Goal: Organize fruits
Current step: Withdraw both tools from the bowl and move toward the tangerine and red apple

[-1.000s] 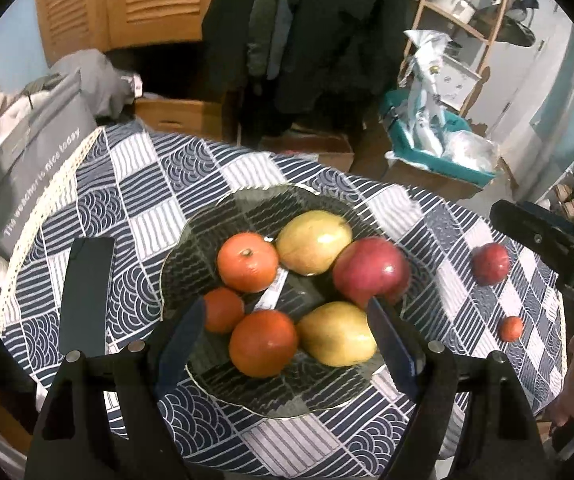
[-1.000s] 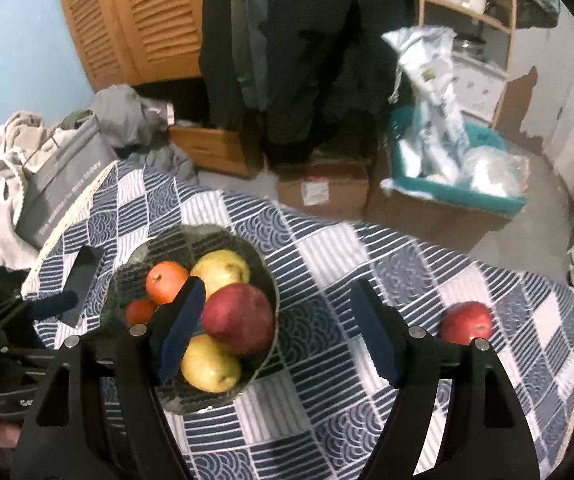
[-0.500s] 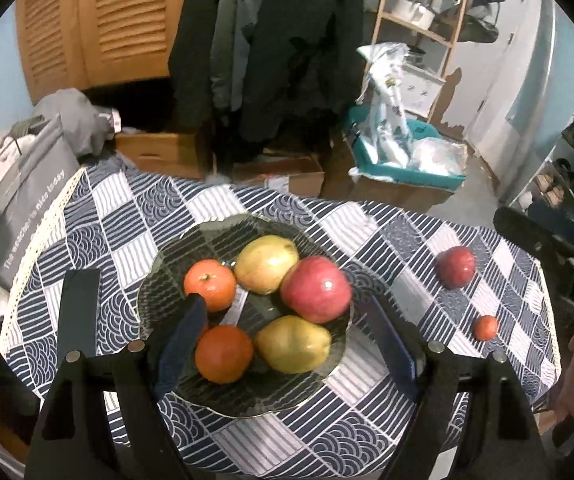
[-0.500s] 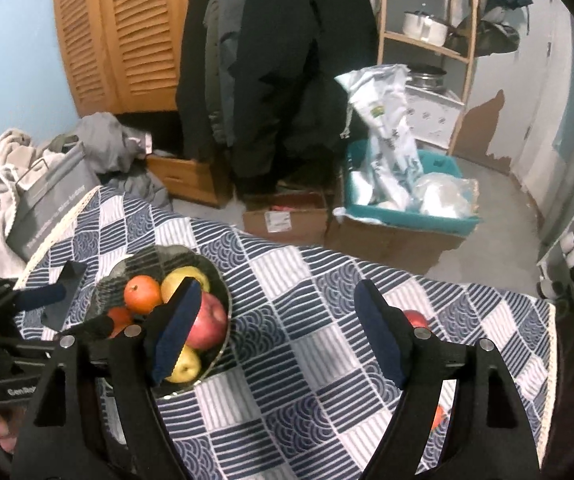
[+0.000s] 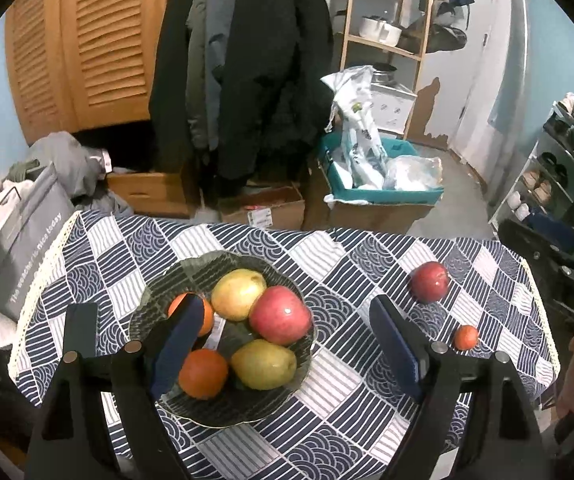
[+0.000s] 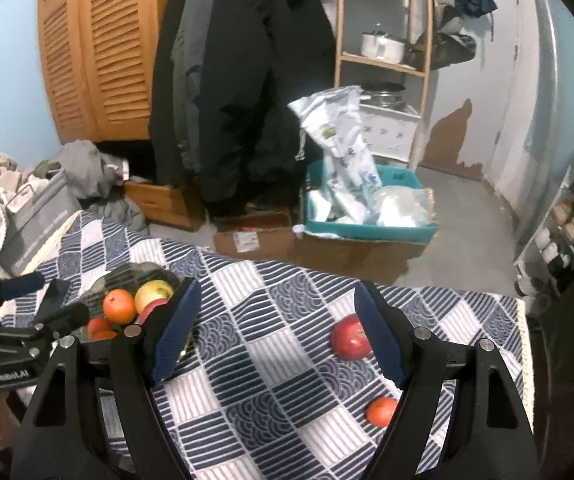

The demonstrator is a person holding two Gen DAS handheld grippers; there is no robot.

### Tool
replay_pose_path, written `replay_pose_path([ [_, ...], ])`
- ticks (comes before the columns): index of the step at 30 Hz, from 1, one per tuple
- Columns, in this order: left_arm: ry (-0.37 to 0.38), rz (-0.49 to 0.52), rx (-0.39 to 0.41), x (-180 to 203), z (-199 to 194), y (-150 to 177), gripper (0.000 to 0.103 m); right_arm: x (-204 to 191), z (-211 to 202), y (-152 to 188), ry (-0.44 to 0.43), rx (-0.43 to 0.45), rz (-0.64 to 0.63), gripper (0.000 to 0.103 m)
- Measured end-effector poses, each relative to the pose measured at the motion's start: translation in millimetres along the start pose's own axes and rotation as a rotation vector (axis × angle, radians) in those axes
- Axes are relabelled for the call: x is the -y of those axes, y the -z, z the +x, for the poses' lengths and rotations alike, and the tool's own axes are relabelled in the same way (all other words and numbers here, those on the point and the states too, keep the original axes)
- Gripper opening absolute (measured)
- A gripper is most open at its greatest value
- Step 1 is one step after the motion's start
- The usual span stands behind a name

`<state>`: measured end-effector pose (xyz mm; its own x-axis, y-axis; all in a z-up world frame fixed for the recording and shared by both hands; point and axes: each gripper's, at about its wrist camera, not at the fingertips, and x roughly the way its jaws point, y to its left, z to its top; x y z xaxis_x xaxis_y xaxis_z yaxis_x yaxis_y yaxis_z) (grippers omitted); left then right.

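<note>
Two loose fruits on cloth: red apple, small orange; both grippers' fingers apart, empty.

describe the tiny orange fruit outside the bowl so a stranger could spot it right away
Start at the table under the blue-and-white patterned tablecloth, then look away from the glass bowl of fruit to the bare cloth beyond it. Two loose fruits lie there: a red apple and, nearer the cloth's edge, the small orange fruit, much smaller and orange.
</note>
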<state>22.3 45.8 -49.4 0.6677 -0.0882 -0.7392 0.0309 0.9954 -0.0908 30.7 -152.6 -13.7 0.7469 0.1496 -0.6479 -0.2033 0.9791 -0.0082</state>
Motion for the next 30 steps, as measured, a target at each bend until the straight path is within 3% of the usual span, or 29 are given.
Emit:
replay_pose_path([
  [16,0.037,0.054,0.008,43,0,-8,0.086,51,-18,19,0.066,0.014,0.048,0.08],
  [30,0.063,0.116,-0.048,88,28,-2,0.086,96,-13,41,0.128,-0.038,0.106,0.08],
])
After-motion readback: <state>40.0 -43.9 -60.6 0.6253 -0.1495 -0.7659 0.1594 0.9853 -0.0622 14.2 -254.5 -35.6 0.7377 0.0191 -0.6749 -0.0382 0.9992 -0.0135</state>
